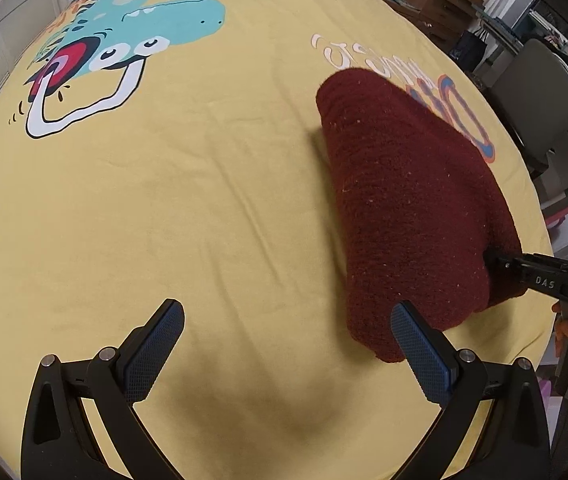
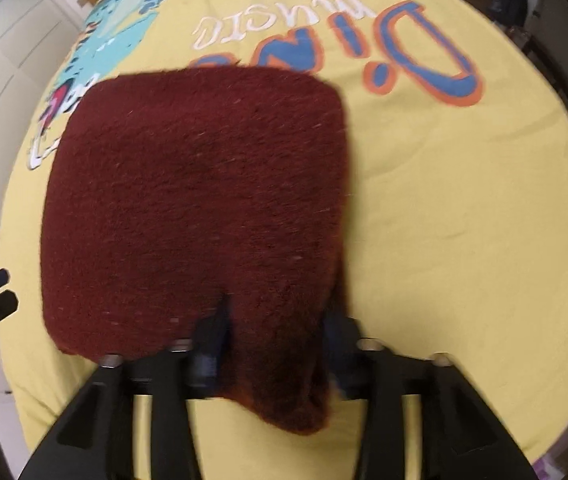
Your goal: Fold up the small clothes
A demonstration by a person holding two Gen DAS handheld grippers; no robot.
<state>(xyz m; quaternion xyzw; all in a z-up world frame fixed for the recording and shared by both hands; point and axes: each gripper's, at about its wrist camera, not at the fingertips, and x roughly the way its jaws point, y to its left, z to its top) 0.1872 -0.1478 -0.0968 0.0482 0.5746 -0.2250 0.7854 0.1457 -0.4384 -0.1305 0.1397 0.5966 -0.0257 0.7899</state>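
- While the right gripper (image 2: 274,344) straddles the maroon cloth's (image 2: 200,204) near edge, jaws partly open, grip looks unsure; cloth lies folded on the yellow sheet (image 2: 464,220).
- Left gripper (image 1: 284,344) hovers wide open, empty.
- Dragging could undo the fold.

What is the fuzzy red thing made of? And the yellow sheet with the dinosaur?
The red cloth looks like thick fleece or terry: a matte, nubbly pile with pale lint specks and soft rounded edges. Which fibre it is can't be told. The yellow sheet looks like thin woven cotton or a similar fabric: smooth, matte, with fine creases and a flat printed dinosaur.
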